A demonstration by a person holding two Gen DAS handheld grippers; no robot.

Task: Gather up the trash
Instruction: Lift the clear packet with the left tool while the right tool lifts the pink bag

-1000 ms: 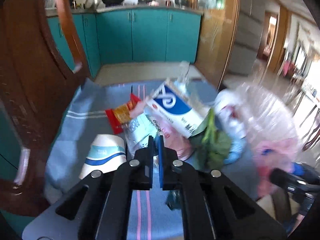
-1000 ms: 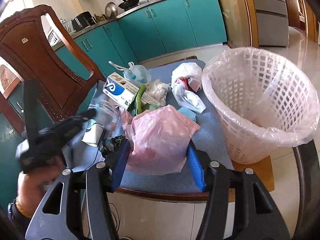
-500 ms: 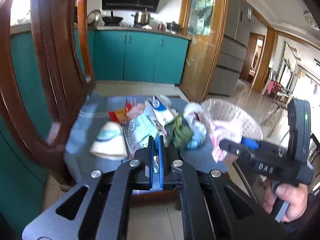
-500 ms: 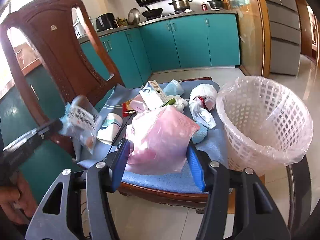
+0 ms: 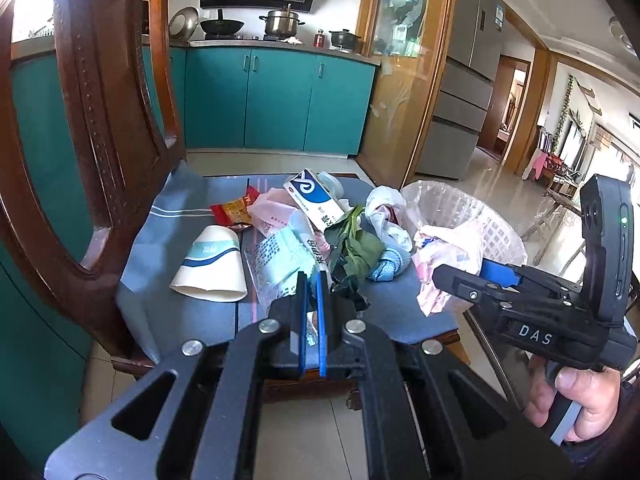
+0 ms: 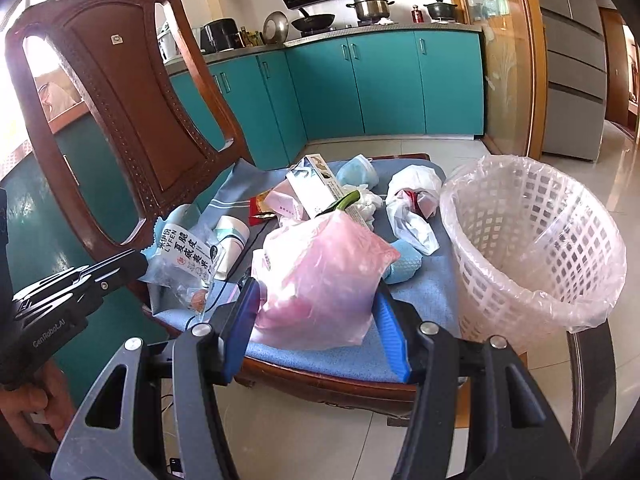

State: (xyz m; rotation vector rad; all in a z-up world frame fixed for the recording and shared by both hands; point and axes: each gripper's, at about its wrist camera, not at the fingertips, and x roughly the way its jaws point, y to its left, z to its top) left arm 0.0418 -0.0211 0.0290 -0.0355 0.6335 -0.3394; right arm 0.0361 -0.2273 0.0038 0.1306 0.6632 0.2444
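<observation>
My left gripper (image 5: 310, 282) is shut on a clear, light blue snack wrapper (image 5: 276, 256), held up in front of the chair seat. The right wrist view shows that wrapper (image 6: 188, 256) hanging from the left gripper (image 6: 140, 262) at the left. My right gripper (image 6: 318, 292) is shut on a puffy pink plastic bag (image 6: 320, 272) above the seat's front edge. A white lattice basket (image 6: 532, 248) lined with clear plastic stands right of the chair. On the seat lie a paper cup (image 5: 212, 264), a white and blue box (image 5: 316, 200), green leaves (image 5: 356, 248) and a white bag (image 5: 384, 208).
The trash lies on a blue cloth (image 5: 172, 216) over a wooden chair with a tall carved back (image 6: 132, 120) on the left. A red snack packet (image 5: 234, 210) and a blue knitted piece (image 5: 388, 266) lie among it. Teal kitchen cabinets (image 6: 384, 88) stand behind; tiled floor lies below.
My left gripper has pulled back from the pile and risen with the wrapper in its jaws. The right gripper has backed off a little and rolled, still holding the pink bag.
</observation>
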